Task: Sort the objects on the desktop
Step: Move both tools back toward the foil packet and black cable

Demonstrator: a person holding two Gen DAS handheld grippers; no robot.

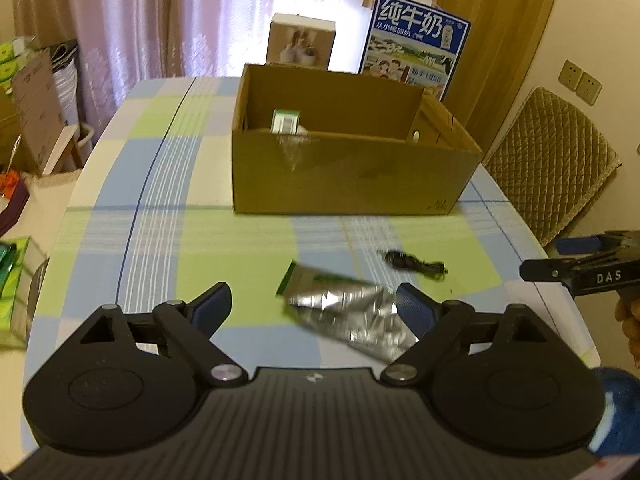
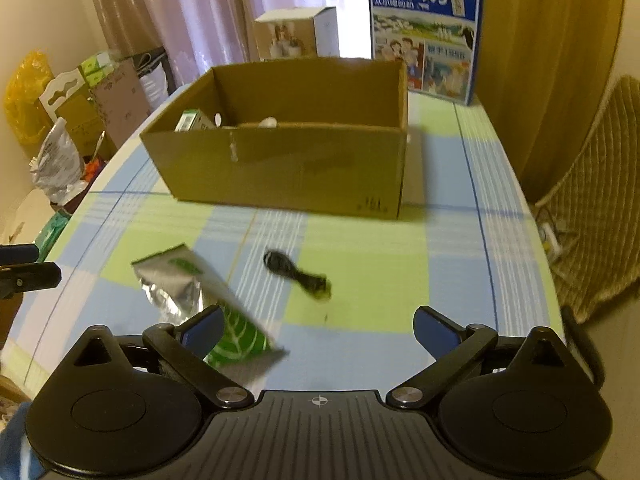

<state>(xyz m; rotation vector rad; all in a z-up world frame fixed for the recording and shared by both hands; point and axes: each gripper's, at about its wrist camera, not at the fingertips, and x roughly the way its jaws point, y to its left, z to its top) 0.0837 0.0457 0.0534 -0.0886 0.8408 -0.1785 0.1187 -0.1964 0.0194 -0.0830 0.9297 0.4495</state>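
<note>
Your left gripper point(image 1: 318, 308) hangs above the checked tablecloth point(image 1: 168, 240), jaws spread wide, nothing between the pads. Just ahead of its right finger lies the foil pouch point(image 1: 348, 312), silver with a green end, flat on the cloth and partly hidden behind that finger. You cannot tell whether the finger touches it; the picture is blurred there.

Your right gripper point(image 2: 318, 326) also stands wide open and empty. From its camera the pouch point(image 2: 192, 292) runs under the left finger, green printed end nearest the lens, silver end pointing away. The black cable point(image 2: 298, 270), a small coiled bundle, lies on the cloth beside the pouch, apart from it and ahead of the open jaws.

Farther back sits the cardboard box point(image 1: 352, 172), open at the top. Inside, at its left end, you see a green-and-white carton point(image 1: 285, 120) and some white items you cannot make out. Behind the box stand a blue milk carton case point(image 1: 416, 46) and a small white box point(image 1: 302, 42).

In the left view your right gripper's finger enters from the right edge. A quilted chair point(image 1: 556, 160) stands to the right of the table. Curtains point(image 1: 160, 12) hang behind.
</note>
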